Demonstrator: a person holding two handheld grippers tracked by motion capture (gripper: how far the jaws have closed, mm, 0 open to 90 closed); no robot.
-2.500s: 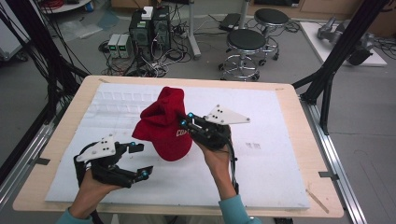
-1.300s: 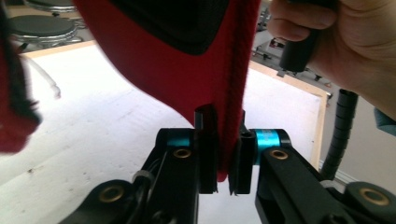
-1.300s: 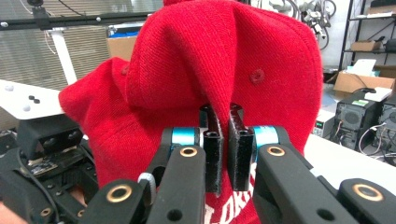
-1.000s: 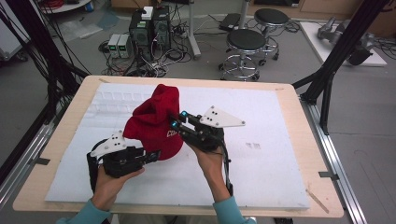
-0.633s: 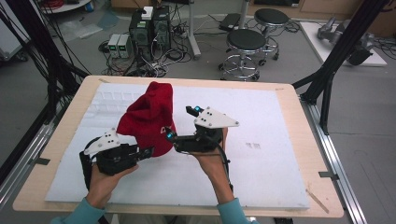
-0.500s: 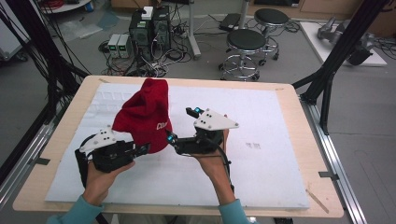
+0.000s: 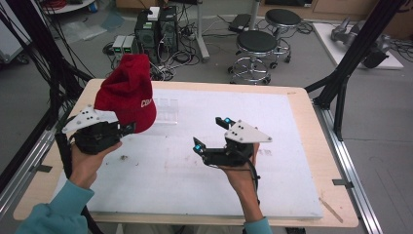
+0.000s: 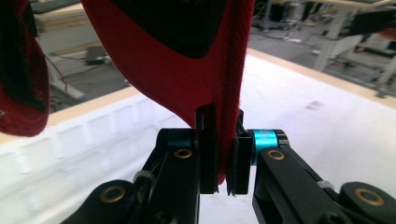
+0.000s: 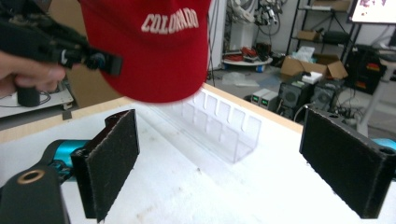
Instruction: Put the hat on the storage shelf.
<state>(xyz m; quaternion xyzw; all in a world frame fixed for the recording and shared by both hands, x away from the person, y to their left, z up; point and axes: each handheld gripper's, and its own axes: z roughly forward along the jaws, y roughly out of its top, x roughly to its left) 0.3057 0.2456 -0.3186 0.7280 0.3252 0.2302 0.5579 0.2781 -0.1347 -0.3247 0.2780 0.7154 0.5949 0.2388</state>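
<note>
Hanging above the near-left part of the white surface [image 7: 292,146], the red Colorado cap [image 7: 127,92] is pinched at its edge by the left gripper [image 7: 127,129], crown up; the right gripper [image 7: 208,134] sits well apart, fingers [image 9: 112,158] spread and empty.

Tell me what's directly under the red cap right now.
The red cap hangs in the air, pinched by the left gripper. Below it lie the white mat and a clear plastic tray. The stretch of mat right behind the cap is hidden.
</note>
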